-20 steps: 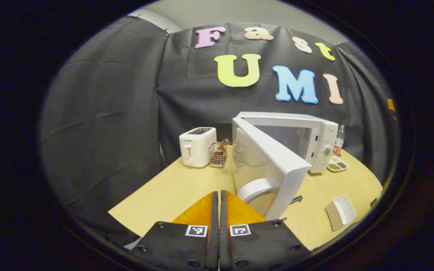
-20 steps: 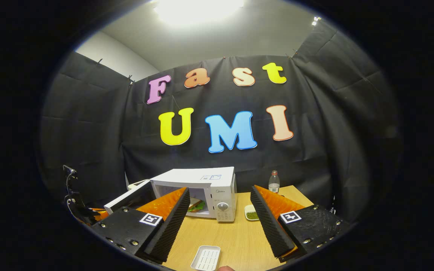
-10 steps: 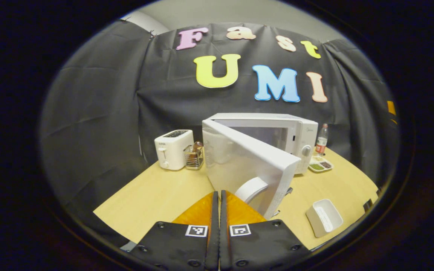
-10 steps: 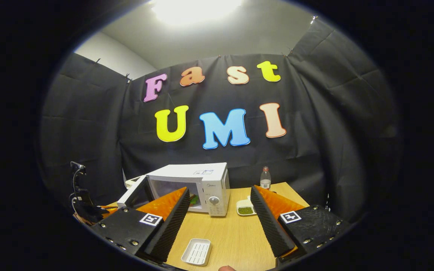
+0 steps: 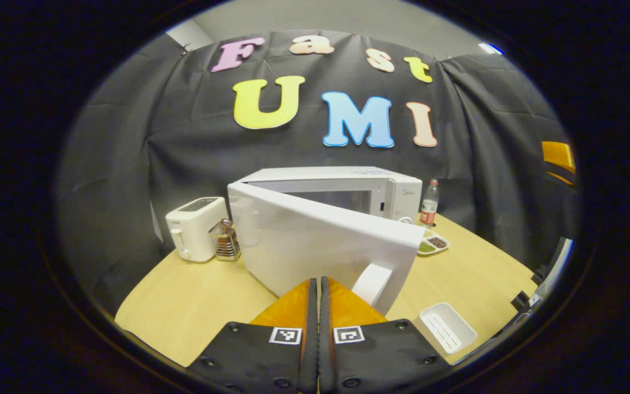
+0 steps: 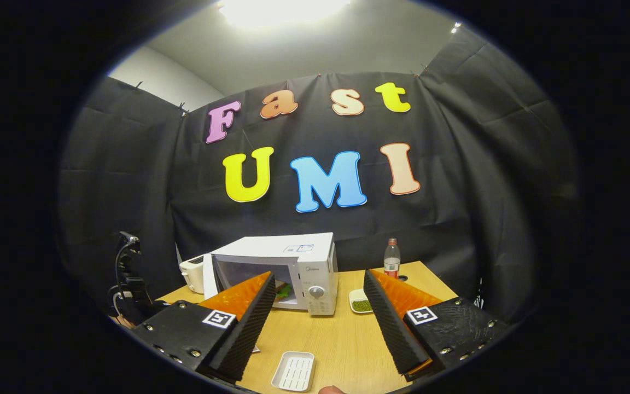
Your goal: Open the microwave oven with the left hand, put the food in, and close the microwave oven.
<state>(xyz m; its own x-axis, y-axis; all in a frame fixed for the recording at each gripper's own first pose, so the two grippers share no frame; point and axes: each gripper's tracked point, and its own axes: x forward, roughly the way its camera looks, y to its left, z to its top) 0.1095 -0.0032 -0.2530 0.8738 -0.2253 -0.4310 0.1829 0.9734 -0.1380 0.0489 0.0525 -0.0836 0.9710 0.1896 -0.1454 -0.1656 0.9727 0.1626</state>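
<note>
Left gripper view: the left gripper (image 5: pixel 318 306) has its fingers pressed together with nothing between them. Their tips sit directly against, or just short of, the outer face of the microwave door (image 5: pixel 320 246); contact cannot be confirmed. The door stands partly ajar, hinged on the gripper's left, with its free edge and white handle (image 5: pixel 372 282) just ahead and slightly right of the fingertips. A closed gripper gives a blunt surface, which suits pushing the door shut rather than gripping the handle. The microwave oven (image 5: pixel 348 186) stands behind the door. Ahead to the left are a white toaster (image 5: pixel 194 227) and a wire rack (image 5: pixel 225 246). To the right are a bottle (image 5: pixel 429 203), a divided dish (image 5: pixel 432 243) and an empty white tray (image 5: pixel 446 328) on the wooden table (image 5: pixel 194 306).

Right gripper view: the right gripper (image 6: pixel 320 317) is held back from the oven with its fingers wide apart and empty, judged clear of the door's swing. Beyond its left finger, the food (image 6: pixel 283 291), apparently a sandwich, lies inside the oven cavity. The loading step appears complete; closing remains.
</note>
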